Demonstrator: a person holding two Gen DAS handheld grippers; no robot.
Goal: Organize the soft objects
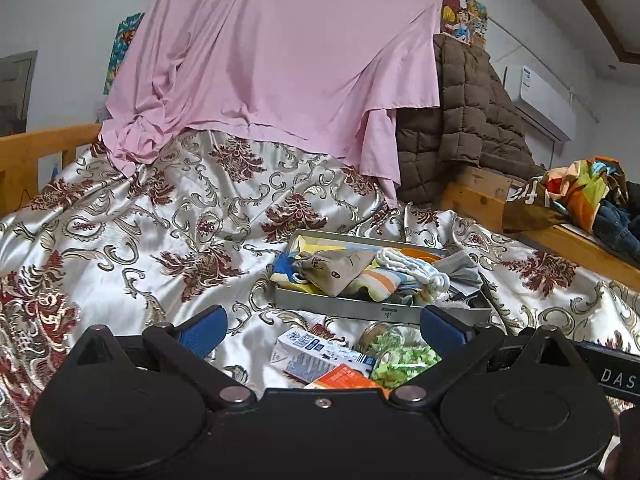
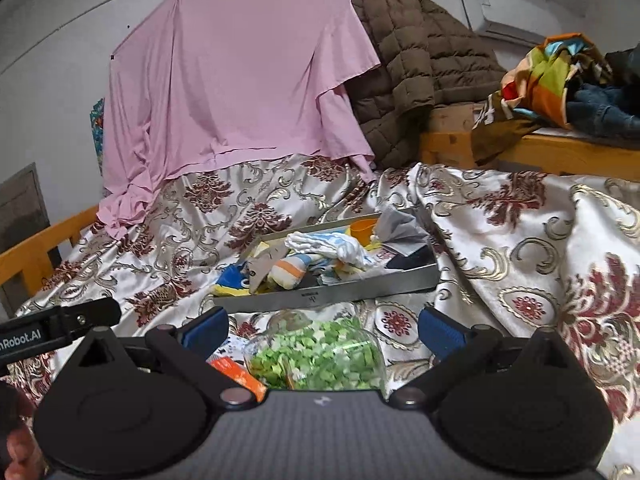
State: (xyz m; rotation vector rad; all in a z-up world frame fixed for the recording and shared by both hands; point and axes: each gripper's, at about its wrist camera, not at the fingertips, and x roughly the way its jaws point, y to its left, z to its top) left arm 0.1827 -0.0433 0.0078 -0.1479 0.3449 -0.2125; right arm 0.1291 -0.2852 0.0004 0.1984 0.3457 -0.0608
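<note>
We hold both claws released and empty above the bedspread (image 1: 120, 240), left gripper (image 1: 322, 330) and right gripper (image 2: 322, 330) each spread wide, likely readying for a pick. Just below us lie a jar (image 2: 316, 354) full of green bits, a carton (image 1: 316, 354) and an orange box (image 1: 344, 378). Beyond them sits the tray (image 2: 320, 300), piled with the soft things: a pouch (image 1: 340, 268), a striped sock (image 2: 294, 270), a knitted white piece (image 2: 336, 246) and a grey cloth (image 2: 400, 228). A pink sheet (image 1: 280, 60) hangs farthest.

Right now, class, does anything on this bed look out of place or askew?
Yes. The metal tray sits tilted on the rumpled bedspread, soft items heaped over its rim, and a glass jar lies on its side.
</note>
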